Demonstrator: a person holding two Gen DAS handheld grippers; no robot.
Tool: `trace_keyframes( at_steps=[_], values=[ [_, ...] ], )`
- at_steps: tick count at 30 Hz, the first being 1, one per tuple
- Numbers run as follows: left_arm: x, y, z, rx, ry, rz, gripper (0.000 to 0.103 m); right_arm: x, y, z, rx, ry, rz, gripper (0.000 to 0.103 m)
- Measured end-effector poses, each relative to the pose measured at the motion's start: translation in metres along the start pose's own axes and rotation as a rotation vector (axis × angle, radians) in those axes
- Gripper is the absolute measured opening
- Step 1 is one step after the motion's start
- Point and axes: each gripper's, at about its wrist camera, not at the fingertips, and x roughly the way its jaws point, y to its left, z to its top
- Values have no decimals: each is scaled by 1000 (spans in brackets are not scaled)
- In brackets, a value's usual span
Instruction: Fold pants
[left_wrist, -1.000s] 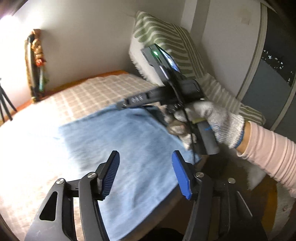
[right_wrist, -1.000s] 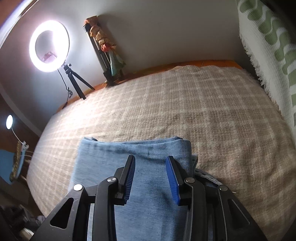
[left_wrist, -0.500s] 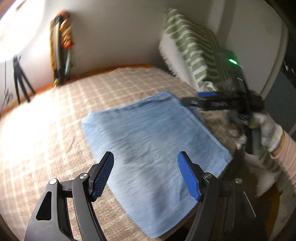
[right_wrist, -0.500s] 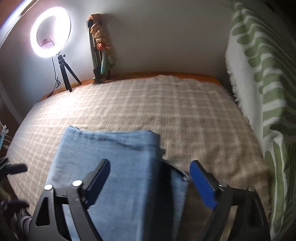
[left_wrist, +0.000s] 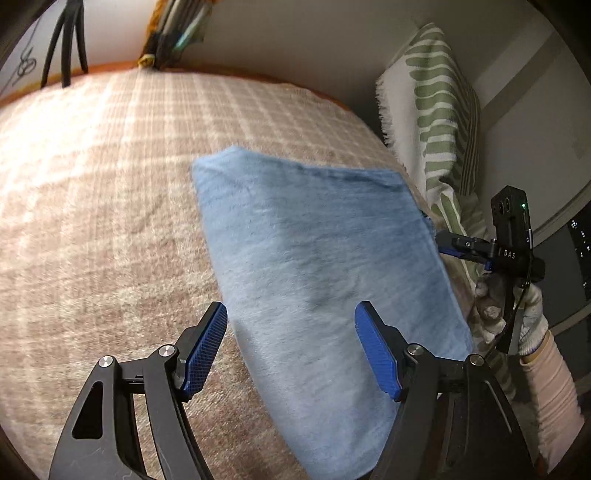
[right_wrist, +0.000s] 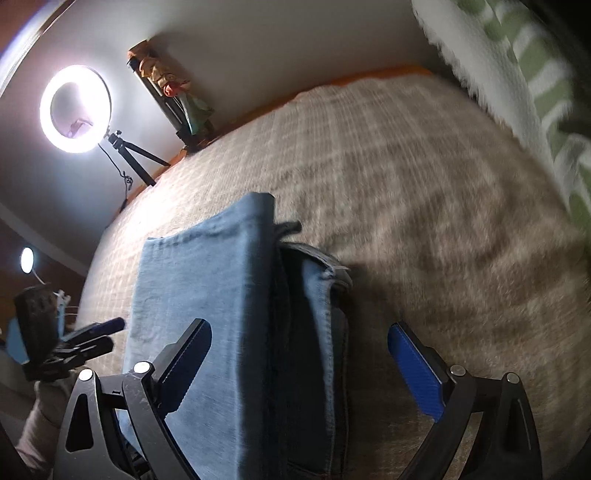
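Note:
The blue denim pants (left_wrist: 314, 240) lie folded into a flat rectangle on the checked bed cover (left_wrist: 92, 221). My left gripper (left_wrist: 291, 314) hovers open over their near left edge, with nothing between its pads. My right gripper (right_wrist: 299, 328) stands wide open above the stacked layers and waistband at the pants' (right_wrist: 192, 280) right side, pads clear of the cloth. In the left wrist view the right gripper (left_wrist: 458, 245) sits just off the pants' right edge, held by a gloved hand (left_wrist: 528, 314). In the right wrist view the left gripper (right_wrist: 107, 334) shows at the far left.
A green-striped white pillow (left_wrist: 439, 122) leans against the wall at the right of the bed. A ring light on a tripod (right_wrist: 75, 109) and a bundle of poles (right_wrist: 173, 96) stand behind the far edge. A small lamp (right_wrist: 26, 260) glows at the left.
My right gripper's jaws have spread from a narrow gap to wide and it has pulled back off the pants to their right edge. The left gripper has widened a little, rolled and sunk toward the pants.

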Motion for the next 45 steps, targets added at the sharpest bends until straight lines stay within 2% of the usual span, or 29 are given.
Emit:
trace_keyframes(
  at_steps=[5,9,13,15,18,19,20,21,23,24,26,28,33,45],
  values=[
    [12,11,-2,-53,24,-25,71,15,-15,-11,65,57,139,101],
    [17,12,0,-62,17,-35,71,16,-10,-17,22,36,178,103],
    [21,11,5,-76,12,-50,71,20,-3,-20,14,46,264,103],
    [22,12,6,-80,9,-59,71,25,7,-23,-21,55,259,91],
    [28,9,10,-82,2,-59,71,30,24,-25,-85,48,193,89],
    [29,8,11,-84,1,-58,71,30,29,-25,-101,46,165,82],
    [31,8,12,-87,-2,-56,71,31,33,-25,-110,46,136,68],
    [32,7,13,-88,-5,-54,69,31,35,-25,-106,50,125,63],
    [34,5,13,-87,-14,-41,57,29,37,-26,-96,41,113,45],
    [35,3,13,-84,-19,-32,53,27,40,-26,-103,31,96,42],
    [33,1,14,-76,-35,-23,33,22,45,-28,-122,16,62,30],
    [30,-2,14,-62,-55,-24,25,15,53,-30,-151,-4,13,24],
    [16,-15,16,3,-103,-22,17,-2,82,-34,-248,-53,-99,20],
    [-3,-43,42,112,-176,-39,13,-31,118,-15,-304,-166,-138,19]
  ],
)
